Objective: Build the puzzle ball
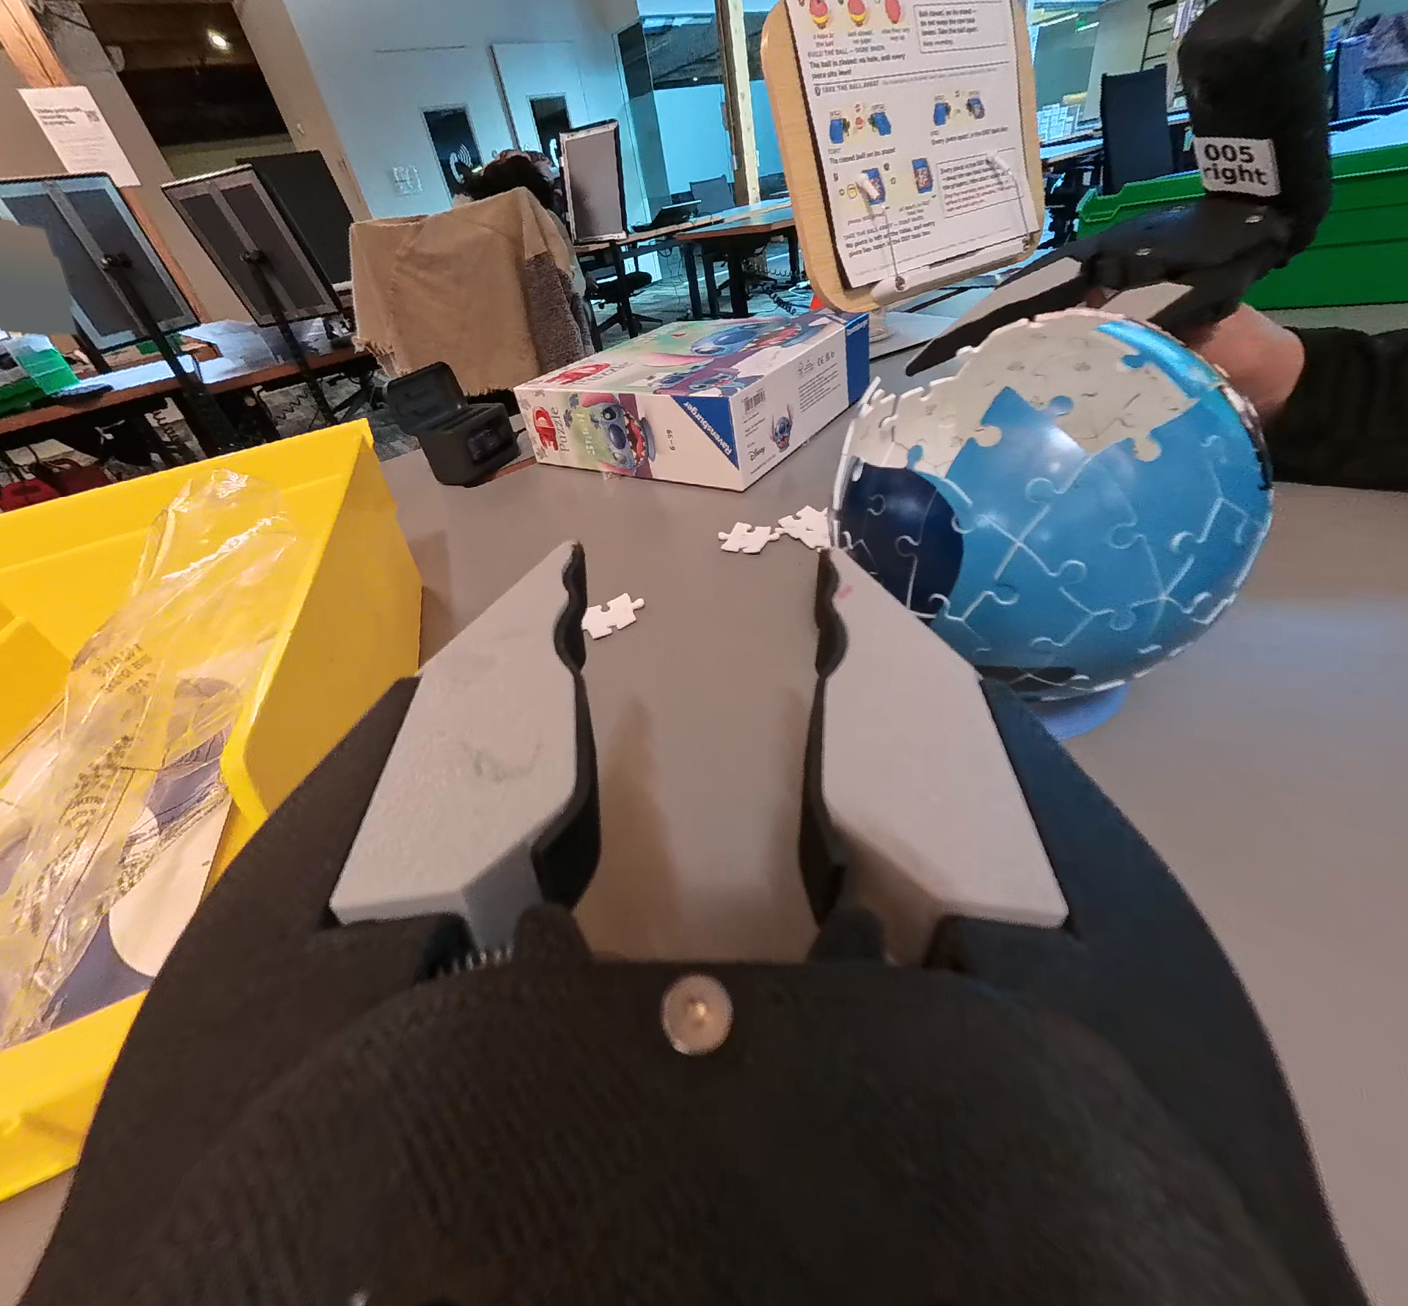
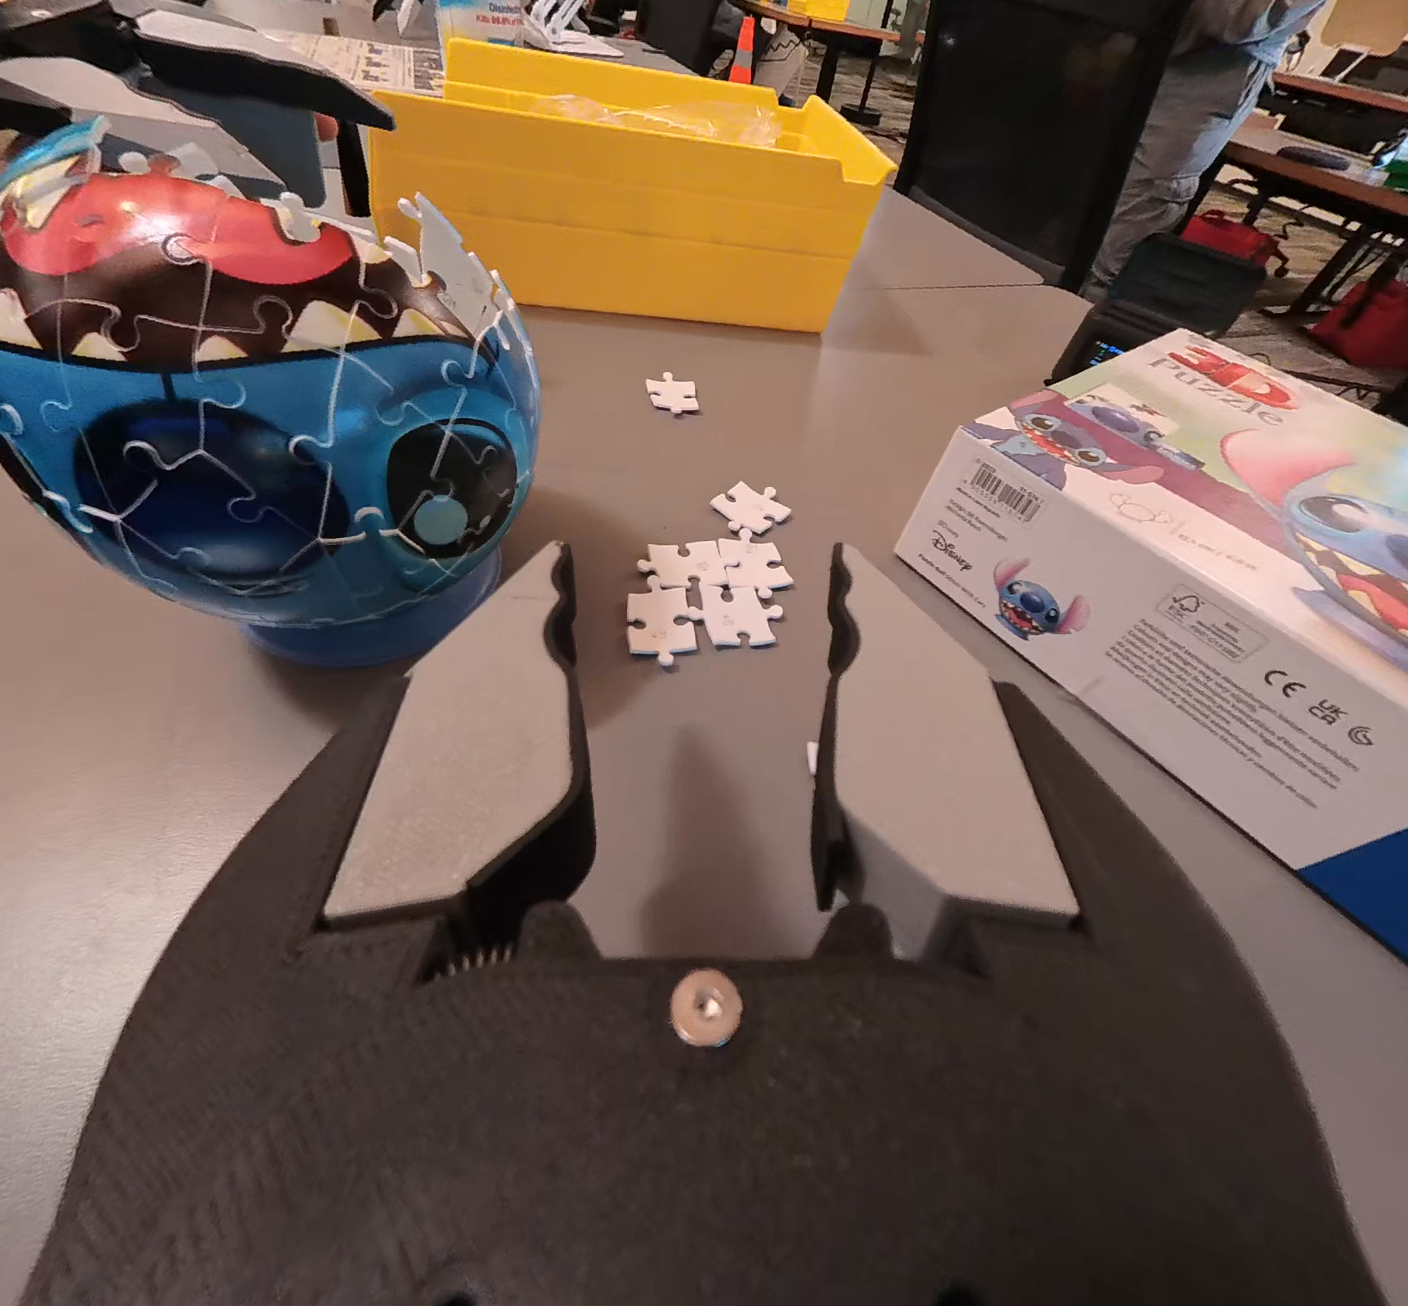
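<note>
Yellow bin: far left of the puzzle ball in the left wrist view; holds a clear plastic bag
Left gripper: jaws apart, empty; low over the grey table, left of the ball
Loose pieces: white side up; a joined cluster and singles beside the ball
Puzzle box: lying flat behind the ball
Puzzle ball: partly built, on a blue stand; top unfinished
Right gripper: jaws apart, empty; above the cluster, beside the ball
</note>
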The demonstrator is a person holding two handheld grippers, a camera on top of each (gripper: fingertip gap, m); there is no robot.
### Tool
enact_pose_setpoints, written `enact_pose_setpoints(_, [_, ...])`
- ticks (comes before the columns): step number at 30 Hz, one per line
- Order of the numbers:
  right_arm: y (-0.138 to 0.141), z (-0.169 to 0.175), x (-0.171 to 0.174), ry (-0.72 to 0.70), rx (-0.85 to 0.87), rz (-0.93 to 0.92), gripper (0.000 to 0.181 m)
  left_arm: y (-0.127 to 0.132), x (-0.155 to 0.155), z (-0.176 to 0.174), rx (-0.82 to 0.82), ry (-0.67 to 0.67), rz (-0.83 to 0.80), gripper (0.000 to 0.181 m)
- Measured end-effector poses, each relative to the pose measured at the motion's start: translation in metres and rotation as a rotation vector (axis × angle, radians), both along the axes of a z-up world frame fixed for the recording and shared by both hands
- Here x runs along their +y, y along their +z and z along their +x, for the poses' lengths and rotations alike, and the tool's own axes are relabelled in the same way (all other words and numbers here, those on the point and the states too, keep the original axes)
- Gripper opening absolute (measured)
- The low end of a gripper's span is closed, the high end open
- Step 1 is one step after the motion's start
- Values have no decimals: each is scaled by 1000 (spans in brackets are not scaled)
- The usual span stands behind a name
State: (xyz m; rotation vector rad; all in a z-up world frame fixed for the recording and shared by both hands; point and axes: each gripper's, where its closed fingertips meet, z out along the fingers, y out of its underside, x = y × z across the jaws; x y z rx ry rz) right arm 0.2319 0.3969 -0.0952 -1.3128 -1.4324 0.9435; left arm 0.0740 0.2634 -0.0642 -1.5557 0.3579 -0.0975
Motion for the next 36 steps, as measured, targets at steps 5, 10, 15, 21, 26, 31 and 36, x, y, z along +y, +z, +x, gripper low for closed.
enact_pose_setpoints(5, [0, 3, 10, -42, -1, -10, 64, 0, 1, 0, 1, 6, -3, 58])
enact_pose_setpoints(10, [-1, 3, 12, -55, -4, -6, 61, 0, 0, 0, 9, 6, -1, 58])
enact_pose_setpoints(15, [0, 5, 15, -71, 7, -12, 61, 0, 1, 0, 8, 11, 0, 57])
enact_pose_setpoints(21, [-2, 5, 18, -78, -8, 6, 60, -1, 1, 1, 12, 5, -3, 56])
enact_pose_setpoints(26, [-3, 6, 16, -79, -19, 28, 60, -2, 2, 0, 9, 10, -12, 55])
enact_pose_setpoints(31, [-2, 8, 22, -93, -13, 50, 58, 1, 0, -1, 27, 31, 15, 55])
enact_pose_setpoints(36, [11, 17, 39, -194, 80, 4, 57, -3, 2, 0, 13, 14, -16, 53])
